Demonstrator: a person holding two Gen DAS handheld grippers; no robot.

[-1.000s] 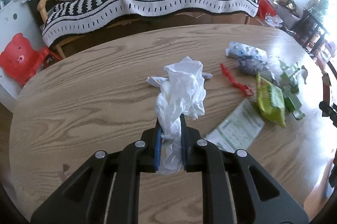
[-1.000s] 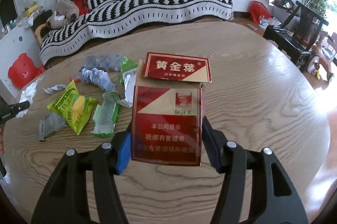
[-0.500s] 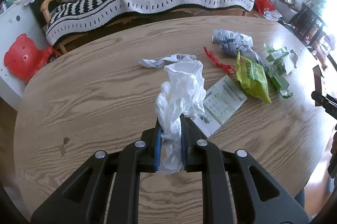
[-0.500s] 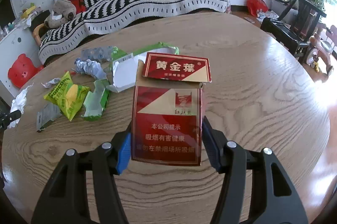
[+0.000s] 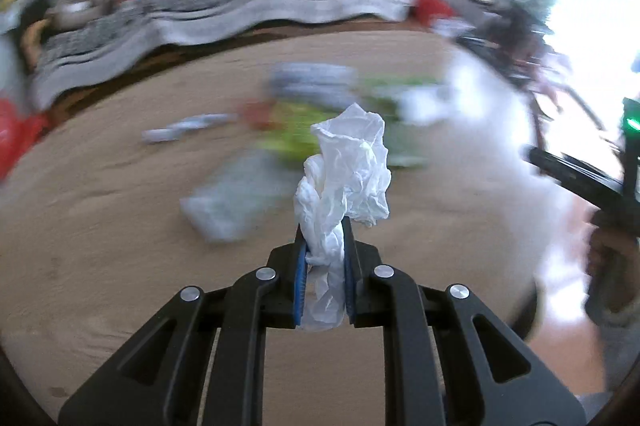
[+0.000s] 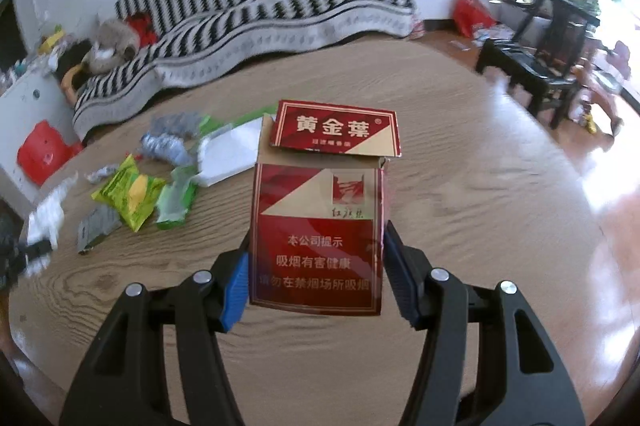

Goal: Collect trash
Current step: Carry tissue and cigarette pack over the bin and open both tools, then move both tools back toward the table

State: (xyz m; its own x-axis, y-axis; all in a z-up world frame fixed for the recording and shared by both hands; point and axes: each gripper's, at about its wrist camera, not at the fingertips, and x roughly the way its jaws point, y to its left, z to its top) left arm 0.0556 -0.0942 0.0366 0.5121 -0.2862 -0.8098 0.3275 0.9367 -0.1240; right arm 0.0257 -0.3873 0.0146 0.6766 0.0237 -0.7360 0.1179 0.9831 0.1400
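My left gripper [image 5: 324,226] is shut on a crumpled white tissue [image 5: 344,161] and holds it above the wooden table [image 5: 100,218]. My right gripper [image 6: 316,238] is shut on a red cigarette pack [image 6: 320,226] with its lid flipped open, held above the table [image 6: 480,193]. Loose trash lies on the table to the left in the right wrist view: a yellow-green snack bag [image 6: 130,191], a green wrapper [image 6: 176,201], a white and green box [image 6: 230,153], crumpled silver foil [image 6: 166,143] and a grey leaflet [image 6: 96,234]. The left wrist view is blurred.
A sofa with a striped black and white blanket [image 6: 248,17] stands behind the table. A red stool [image 6: 44,149] is at the far left. A dark chair [image 6: 540,53] stands to the right. The left gripper with its tissue shows at the left edge in the right wrist view [image 6: 40,226].
Both grippers have pulled back and swung to the right with their loads still held. The trash pile now sits further away and more to the left. The left view has become blurred.
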